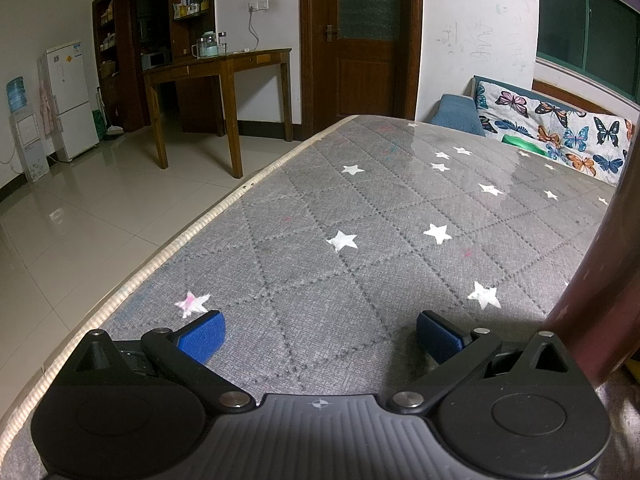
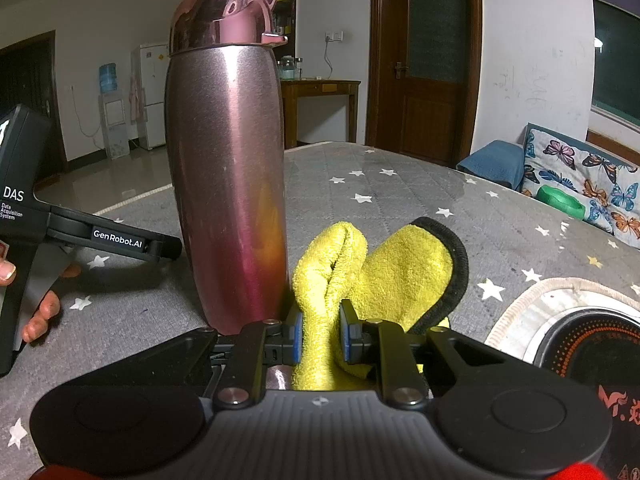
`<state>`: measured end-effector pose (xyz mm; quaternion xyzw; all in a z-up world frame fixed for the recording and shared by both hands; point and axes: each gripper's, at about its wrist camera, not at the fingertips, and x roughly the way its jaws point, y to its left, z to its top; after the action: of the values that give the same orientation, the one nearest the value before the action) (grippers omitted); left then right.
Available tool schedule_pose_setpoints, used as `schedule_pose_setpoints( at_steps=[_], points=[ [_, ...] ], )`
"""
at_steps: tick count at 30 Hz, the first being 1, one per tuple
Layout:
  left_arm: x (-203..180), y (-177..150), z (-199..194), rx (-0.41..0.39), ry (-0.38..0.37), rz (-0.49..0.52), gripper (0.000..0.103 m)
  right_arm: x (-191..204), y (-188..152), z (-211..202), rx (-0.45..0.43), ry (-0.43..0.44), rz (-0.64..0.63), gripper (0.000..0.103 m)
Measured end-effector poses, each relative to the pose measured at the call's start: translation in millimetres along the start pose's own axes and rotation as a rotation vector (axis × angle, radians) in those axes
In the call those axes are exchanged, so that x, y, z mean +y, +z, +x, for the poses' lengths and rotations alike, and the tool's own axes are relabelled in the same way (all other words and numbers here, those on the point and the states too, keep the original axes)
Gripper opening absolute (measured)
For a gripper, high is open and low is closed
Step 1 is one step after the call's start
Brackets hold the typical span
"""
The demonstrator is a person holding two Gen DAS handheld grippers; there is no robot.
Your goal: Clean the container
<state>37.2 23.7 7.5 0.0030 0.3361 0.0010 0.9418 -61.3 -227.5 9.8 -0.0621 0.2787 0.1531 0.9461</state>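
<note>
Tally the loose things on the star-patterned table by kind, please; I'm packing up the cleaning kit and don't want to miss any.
Pink metal bottles: 1
Yellow cloths, held in the right claw: 1
Round black cooktops, partly out of frame: 1
Total: 3

Left wrist view: low over the grey star-print table cover [image 1: 360,216], facing the wooden door [image 1: 360,40]. Right wrist view: close behind the pink bottle [image 2: 228,184], facing likewise. Both share cover, door and butterfly cushion [image 1: 560,128].
</note>
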Motion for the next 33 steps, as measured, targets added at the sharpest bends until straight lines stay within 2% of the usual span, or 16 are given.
schedule_pose_setpoints(
  at_steps=[33],
  points=[
    [-0.1, 0.7, 0.1, 0.000, -0.001, -0.002, 0.103, -1.7, -0.4, 0.2, -0.002, 0.015, 0.023, 0.017]
  ],
)
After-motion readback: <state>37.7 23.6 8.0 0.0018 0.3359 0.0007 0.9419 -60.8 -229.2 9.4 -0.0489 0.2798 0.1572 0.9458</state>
